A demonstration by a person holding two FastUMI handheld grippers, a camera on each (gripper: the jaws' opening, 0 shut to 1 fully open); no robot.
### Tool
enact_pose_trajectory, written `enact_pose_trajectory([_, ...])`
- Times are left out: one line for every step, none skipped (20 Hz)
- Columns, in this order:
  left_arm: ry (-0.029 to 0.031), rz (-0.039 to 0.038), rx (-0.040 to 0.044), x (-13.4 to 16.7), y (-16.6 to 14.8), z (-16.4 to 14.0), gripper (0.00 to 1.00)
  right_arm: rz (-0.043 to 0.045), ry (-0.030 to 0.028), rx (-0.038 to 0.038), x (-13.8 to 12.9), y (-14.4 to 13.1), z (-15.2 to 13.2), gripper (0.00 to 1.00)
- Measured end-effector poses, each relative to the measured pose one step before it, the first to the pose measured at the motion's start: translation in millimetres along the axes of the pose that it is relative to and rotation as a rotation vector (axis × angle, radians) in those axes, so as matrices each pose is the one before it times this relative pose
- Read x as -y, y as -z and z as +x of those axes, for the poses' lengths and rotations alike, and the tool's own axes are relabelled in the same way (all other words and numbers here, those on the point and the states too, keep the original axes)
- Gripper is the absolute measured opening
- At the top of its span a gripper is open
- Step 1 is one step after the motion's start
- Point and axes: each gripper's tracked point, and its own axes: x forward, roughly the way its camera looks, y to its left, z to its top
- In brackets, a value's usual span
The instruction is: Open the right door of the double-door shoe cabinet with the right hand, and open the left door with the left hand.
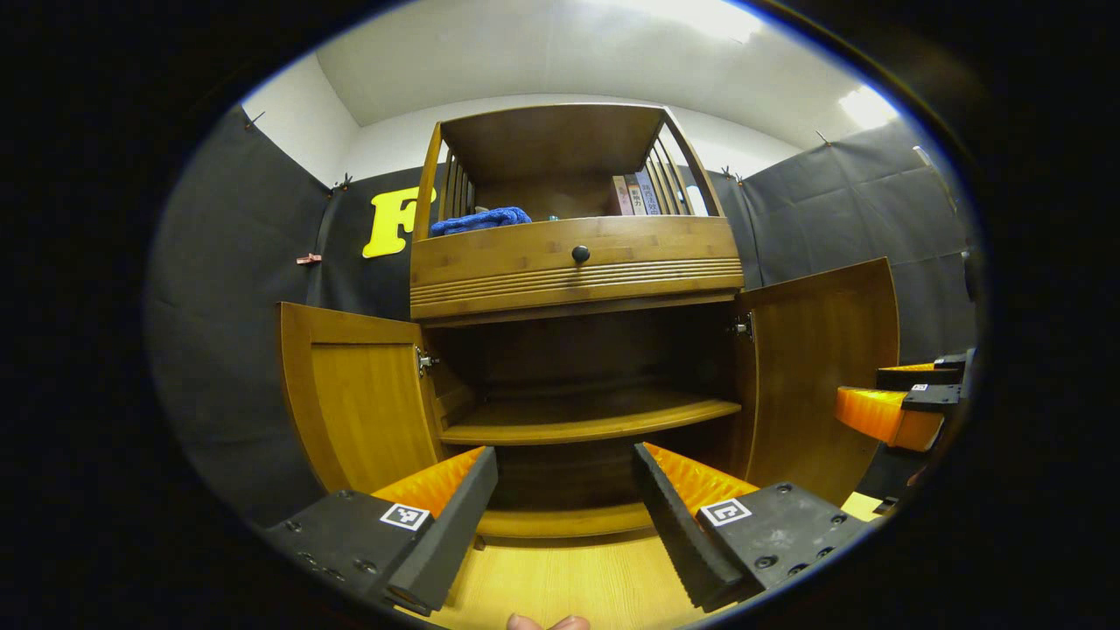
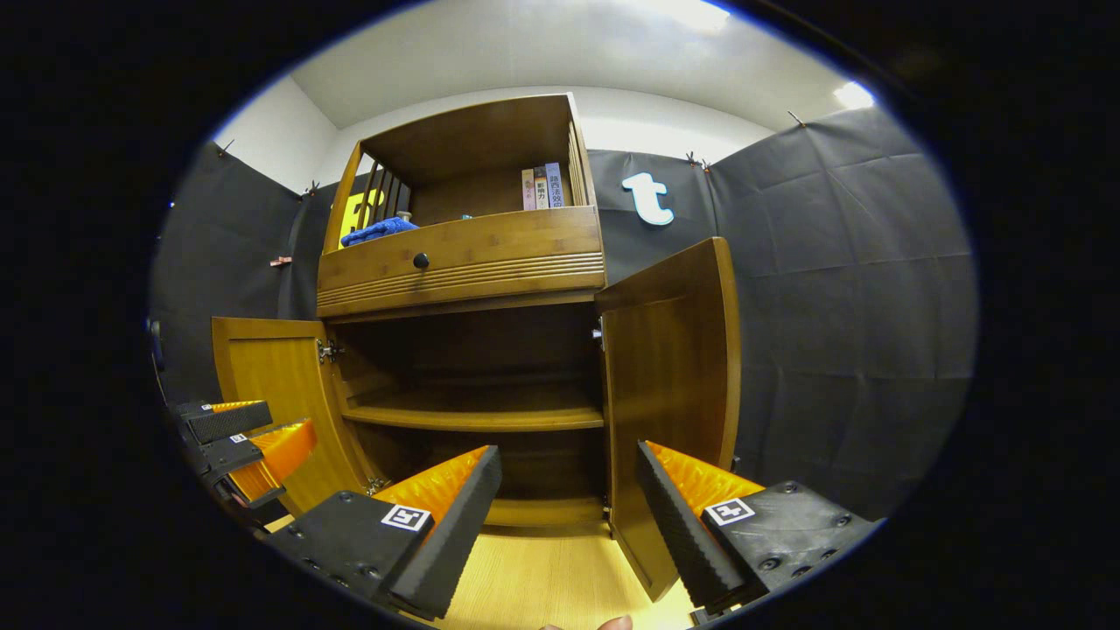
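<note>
The wooden shoe cabinet (image 1: pixel 573 262) stands ahead with both lower doors swung open. Its left door (image 1: pixel 359 407) hangs out to the left, its right door (image 1: pixel 818 367) to the right, and a bare inner shelf (image 1: pixel 586 420) shows between them. My left gripper (image 1: pixel 564 490) is open in front of the cabinet's middle, holding nothing. In the right gripper view, the right door (image 2: pixel 669 367) stands edge-on just ahead, the left door (image 2: pixel 267 394) is open, and my right gripper (image 2: pixel 569 494) is open and empty. Each gripper appears at the edge of the other's view, the right gripper (image 1: pixel 901 402) and the left gripper (image 2: pixel 236 437).
Above the doors sits a drawer with a black knob (image 1: pixel 580 254). The top shelf carries a blue cloth (image 1: pixel 479 219) and some books (image 1: pixel 637 194). Light wood floor (image 1: pixel 569 577) lies under the grippers. Black cloth walls surround the cabinet.
</note>
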Motion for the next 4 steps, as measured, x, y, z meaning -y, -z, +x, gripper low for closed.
enact_pose_trajectory([0.00065, 0.00013, 0.00081, -0.26, -0.98, -0.79, 1.0, -0.0005, -0.00139, -0.00008, -0.35, 0.36, 0.35, 0.98])
enact_pose_trajectory([0.00035, -0.00026, 0.00018, -0.52, -0.2, 0.09, 1.0, 0.00012, -0.00125, 0.00038, -0.66, 0.11, 0.14, 0.98])
enact_pose_trajectory([0.00104, 0.00033, 0.00062, 0.61, -0.68, -0.59, 1.0, -0.00067, -0.00235, -0.00052, -1.29, -0.83, -0.11, 0.98])
enact_pose_trajectory([-0.00007, 0.00017, -0.00036, -0.03, 0.63, 0.01, 1.0, -0.00178, -0.00133, -0.00037, -1.35, 0.44, -0.17, 0.98])
